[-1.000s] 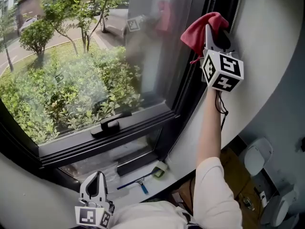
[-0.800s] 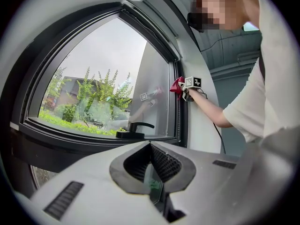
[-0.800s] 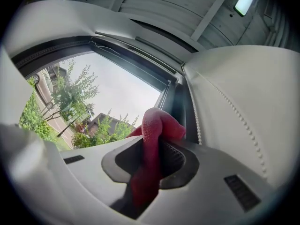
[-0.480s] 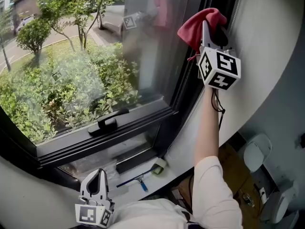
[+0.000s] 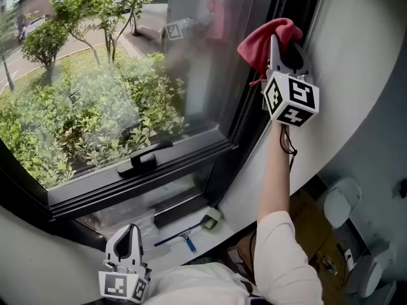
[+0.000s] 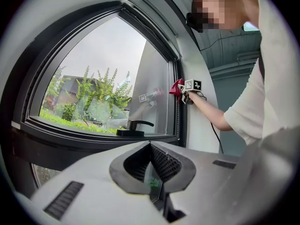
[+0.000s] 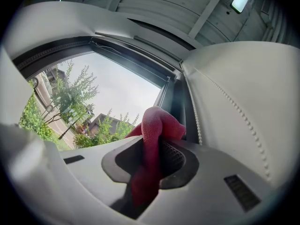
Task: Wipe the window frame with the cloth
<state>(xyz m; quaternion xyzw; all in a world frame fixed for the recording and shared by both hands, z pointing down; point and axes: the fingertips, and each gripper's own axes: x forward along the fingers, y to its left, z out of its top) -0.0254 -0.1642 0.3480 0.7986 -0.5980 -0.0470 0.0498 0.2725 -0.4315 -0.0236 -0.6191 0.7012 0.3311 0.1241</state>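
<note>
Jaws of the left gripper (image 5: 126, 235) are pressed together on nothing. It hangs low, near the person's body and well apart from the work. Just past it lies a small blue tool (image 5: 184, 240), and further up a black handle (image 5: 145, 159) sits on the sash.

Farthest, at the end of the stretched arm (image 5: 275, 170), the right gripper (image 5: 280, 42) pinches the red cloth (image 5: 259, 42) between its jaws. A bunch of the cloth sticks out past the tips and touches the dark frame (image 5: 253, 110) at its right upright, beside the white wall (image 5: 356, 56).

I judge the cloth to be soft, light and limp, so it will fold easily and not scratch. It is best held by a thick fold deep in the jaws, with enough left in front to press into the groove.
</note>
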